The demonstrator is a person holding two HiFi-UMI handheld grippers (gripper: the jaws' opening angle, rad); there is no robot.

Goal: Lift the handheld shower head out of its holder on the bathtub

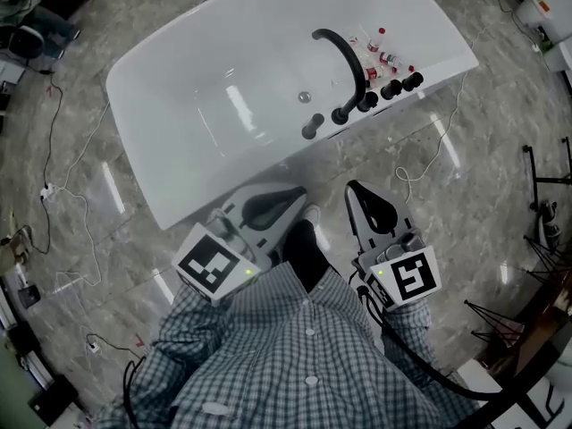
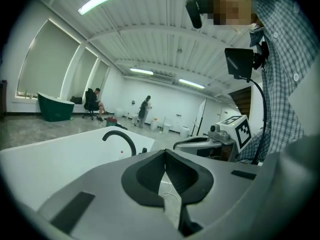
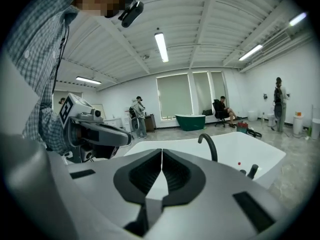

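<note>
A white bathtub (image 1: 179, 150) lies on the marble floor ahead of me. On its near rim stand a black arched spout (image 1: 344, 61) and a row of black fittings (image 1: 366, 101); which of them is the handheld shower head I cannot tell. Small red-capped bottles (image 1: 380, 54) sit behind them. My left gripper (image 1: 295, 193) and right gripper (image 1: 352, 188) are held side by side over the floor, short of the tub, both shut and empty. In the left gripper view the left gripper (image 2: 165, 152) faces the spout (image 2: 121, 138). In the right gripper view the right gripper (image 3: 161, 151) faces the spout (image 3: 209, 144).
Cables (image 1: 54, 190) trail over the floor left of the tub, and a white cord (image 1: 420, 164) lies right of it. A black metal stand (image 1: 545, 204) is at the far right. A green tub (image 3: 190, 121) and several people are far off in the room.
</note>
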